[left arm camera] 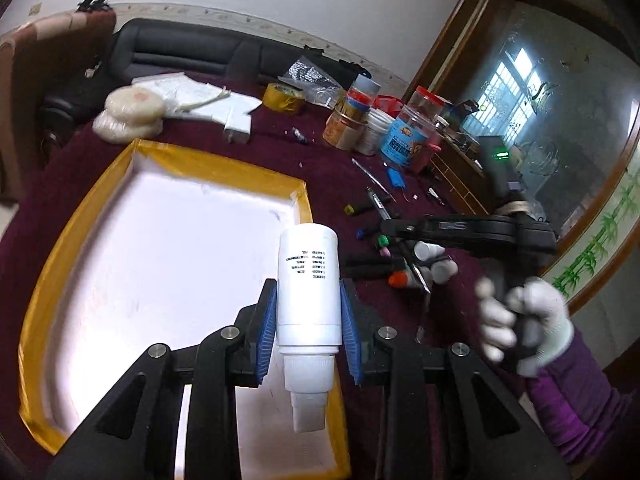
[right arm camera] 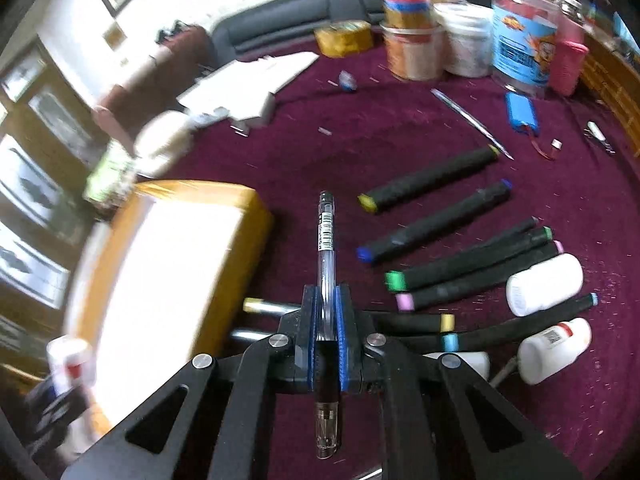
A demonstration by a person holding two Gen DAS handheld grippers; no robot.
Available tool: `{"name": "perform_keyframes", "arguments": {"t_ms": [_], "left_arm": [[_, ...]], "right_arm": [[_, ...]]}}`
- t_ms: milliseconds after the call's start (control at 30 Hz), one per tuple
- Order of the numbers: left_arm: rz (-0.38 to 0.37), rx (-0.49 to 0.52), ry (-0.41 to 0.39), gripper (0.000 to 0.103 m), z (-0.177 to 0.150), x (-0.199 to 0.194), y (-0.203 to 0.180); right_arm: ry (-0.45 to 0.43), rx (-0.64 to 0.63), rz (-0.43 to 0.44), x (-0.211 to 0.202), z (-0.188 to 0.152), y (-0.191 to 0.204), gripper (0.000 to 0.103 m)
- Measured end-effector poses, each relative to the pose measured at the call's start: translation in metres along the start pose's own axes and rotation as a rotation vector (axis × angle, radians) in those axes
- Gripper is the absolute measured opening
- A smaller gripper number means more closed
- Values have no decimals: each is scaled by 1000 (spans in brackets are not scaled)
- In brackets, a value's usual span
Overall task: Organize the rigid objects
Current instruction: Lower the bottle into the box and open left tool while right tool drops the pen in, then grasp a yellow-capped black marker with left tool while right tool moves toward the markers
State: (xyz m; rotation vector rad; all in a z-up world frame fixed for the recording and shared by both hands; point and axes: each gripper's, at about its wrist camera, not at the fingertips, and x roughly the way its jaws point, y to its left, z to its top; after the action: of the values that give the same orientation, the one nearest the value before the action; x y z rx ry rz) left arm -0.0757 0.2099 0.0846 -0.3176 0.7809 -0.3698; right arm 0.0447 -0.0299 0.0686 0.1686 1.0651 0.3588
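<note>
While over the tray (left arm camera: 52, 312) | left gripper (left arm camera: 308, 320) grasps white bottle (left arm camera: 309, 276) | right gripper (right arm camera: 328, 320) beside tray, clenched on clear pen (right arm camera: 325, 248)

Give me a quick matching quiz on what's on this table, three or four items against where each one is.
Things:
1. white bottle
2. clear pen
3. yellow tape roll
4. blue battery pack

Places:
A. in the right gripper
B. lying near the jars
C. in the left gripper, over the tray
D. at the table's far side by the couch

Pairs: 1-C, 2-A, 3-D, 4-B
</note>
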Motion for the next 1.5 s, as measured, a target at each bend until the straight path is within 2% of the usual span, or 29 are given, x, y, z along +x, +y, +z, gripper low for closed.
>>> {"name": "perform_keyframes", "arguments": {"t_ms": [133,200,333,467,600,633,667,700,833,933,1000,1133,1200,1367,1400,1433,1467,1500], "left_arm": [[32,28,14,27,31,21,4],[37,5,43,27,46,43,13],[15,-79,109,26,62,89,36],[4,-144,152,27,64,124,51],[11,-171,171,33,64,135,55],[10,-178,172,37,63,135,57],[7,-191,170,47,61,133,59],[6,-202,167,51,60,130,61],[67,-288,139,51,46,118,78],[109,-373,53,51,26,97,91],[166,-417,5,51,14,81,96],[197,-478,-61,52,-6,59,101],[205,-478,-69,54,-9,55,101],[141,-484,-47,54,3,50,101],[136,-461,-62,58,5,41,94],[133,-428,-79,61,10,36,84],[134,-378,-90,67,13,29,69],[140,-314,-90,69,17,24,51]], "right_arm": [[36,37,167,3,11,26,8],[74,63,209,19,15,39,8],[113,103,226,50,16,55,8],[123,114,206,65,17,61,8],[115,104,129,71,22,62,10],[114,94,130,72,22,62,11],[116,91,133,70,23,60,11],[115,89,134,69,23,59,11],[78,64,133,56,20,58,16],[45,54,136,43,15,54,21],[24,52,139,33,11,48,21],[-10,65,153,14,-1,31,21],[-35,69,153,1,-8,18,21],[-123,102,119,-34,-22,-21,22],[-154,120,99,-43,-25,-37,25],[-176,137,84,-48,-27,-48,31],[-199,158,69,-53,-28,-60,37],[-228,190,48,-59,-31,-79,38]]}}
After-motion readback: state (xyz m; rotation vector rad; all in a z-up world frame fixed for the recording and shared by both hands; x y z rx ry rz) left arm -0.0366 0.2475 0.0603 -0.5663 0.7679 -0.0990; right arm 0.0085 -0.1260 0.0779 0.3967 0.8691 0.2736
